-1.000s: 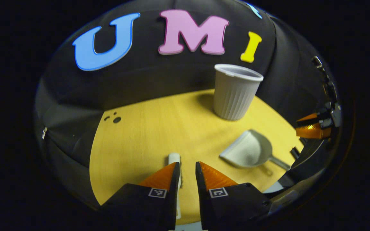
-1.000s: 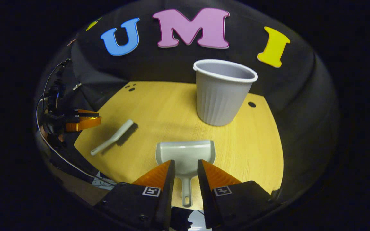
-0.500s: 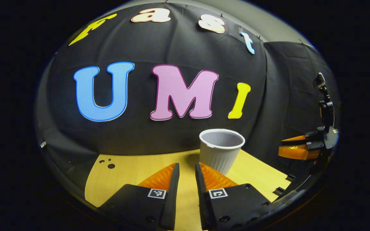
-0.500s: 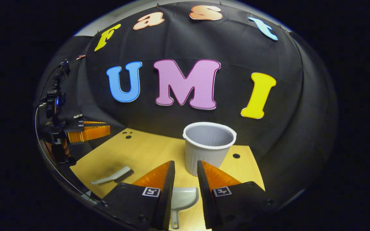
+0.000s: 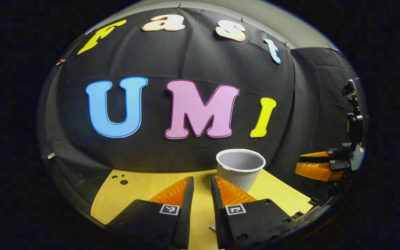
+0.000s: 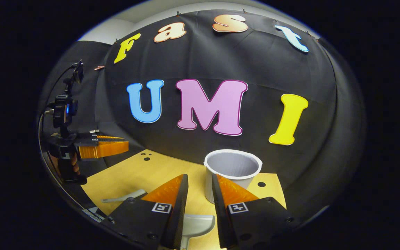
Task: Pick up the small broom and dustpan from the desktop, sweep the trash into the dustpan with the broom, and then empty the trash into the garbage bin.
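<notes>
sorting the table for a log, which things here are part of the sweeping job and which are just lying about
Part of the job:
- small broom
- dustpan
- garbage bin
- left gripper
- right gripper

Just there:
- yellow desktop
- booth wall

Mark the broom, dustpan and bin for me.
broom (image 6: 125, 198), right gripper view, on its handle.
dustpan (image 6: 197, 224), right gripper view, on its scoop.
garbage bin (image 6: 233, 165), right gripper view, on its inner wall.
</notes>
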A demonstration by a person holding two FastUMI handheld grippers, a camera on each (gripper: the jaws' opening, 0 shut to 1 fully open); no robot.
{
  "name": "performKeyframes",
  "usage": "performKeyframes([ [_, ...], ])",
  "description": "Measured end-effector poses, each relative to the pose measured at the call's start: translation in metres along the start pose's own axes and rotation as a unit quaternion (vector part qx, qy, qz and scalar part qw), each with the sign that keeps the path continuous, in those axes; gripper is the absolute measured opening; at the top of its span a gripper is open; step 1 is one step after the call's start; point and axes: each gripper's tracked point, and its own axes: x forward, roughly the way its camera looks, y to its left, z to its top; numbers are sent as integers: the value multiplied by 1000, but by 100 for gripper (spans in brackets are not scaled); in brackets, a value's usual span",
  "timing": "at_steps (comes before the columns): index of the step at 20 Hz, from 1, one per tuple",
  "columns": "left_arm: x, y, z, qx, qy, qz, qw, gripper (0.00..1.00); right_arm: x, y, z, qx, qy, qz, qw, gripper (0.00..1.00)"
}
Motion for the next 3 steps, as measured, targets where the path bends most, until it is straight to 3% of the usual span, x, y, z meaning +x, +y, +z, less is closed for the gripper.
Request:
performKeyframes([
  [3,-5,-8,2,4,-1,18,1000,34,-7,-6,4,9,-17,17,1000,45],
])
